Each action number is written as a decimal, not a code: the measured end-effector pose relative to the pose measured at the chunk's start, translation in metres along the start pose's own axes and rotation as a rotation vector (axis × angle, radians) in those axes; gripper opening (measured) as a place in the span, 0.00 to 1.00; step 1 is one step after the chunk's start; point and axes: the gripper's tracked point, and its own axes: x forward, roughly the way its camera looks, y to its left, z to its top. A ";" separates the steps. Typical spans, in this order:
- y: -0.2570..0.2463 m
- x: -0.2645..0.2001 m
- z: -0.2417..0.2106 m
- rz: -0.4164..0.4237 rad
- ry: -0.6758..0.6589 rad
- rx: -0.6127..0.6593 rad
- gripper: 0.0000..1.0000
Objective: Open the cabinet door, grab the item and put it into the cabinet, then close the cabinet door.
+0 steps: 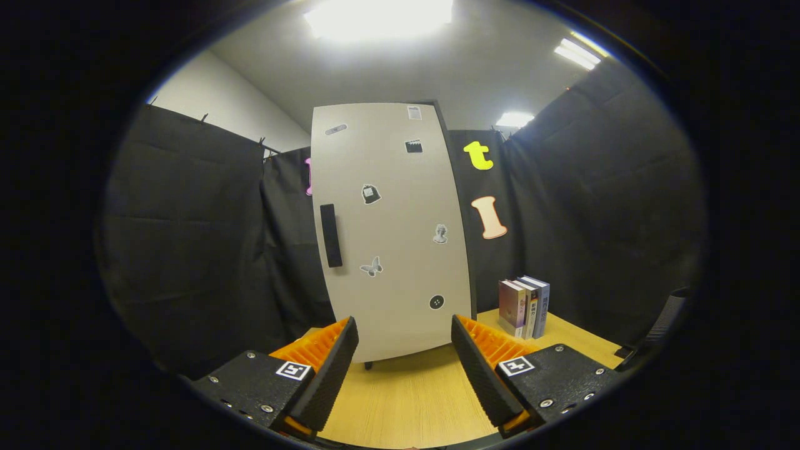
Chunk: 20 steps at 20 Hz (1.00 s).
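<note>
Wooden table (412,400) — pale stickered cabinet door (390,231) closed, dark handle (330,235) — gripper (405,350) spread wide, empty.

1. The tongs (405,365) have two wedge-shaped fingers set apart, with bare space between them.
2. Each finger's inner face is ribbed, and its outer side carries ridged slats.
3. Each finger mounts on a flat black block with small silver screws.
4. Each block carries a square black-and-white marker tag.
</note>
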 end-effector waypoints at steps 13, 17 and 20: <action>0.010 0.004 0.003 0.031 -0.008 -0.010 0.93; 0.011 0.006 0.005 0.034 -0.013 -0.010 0.93; 0.012 0.006 0.006 0.033 -0.021 -0.007 0.93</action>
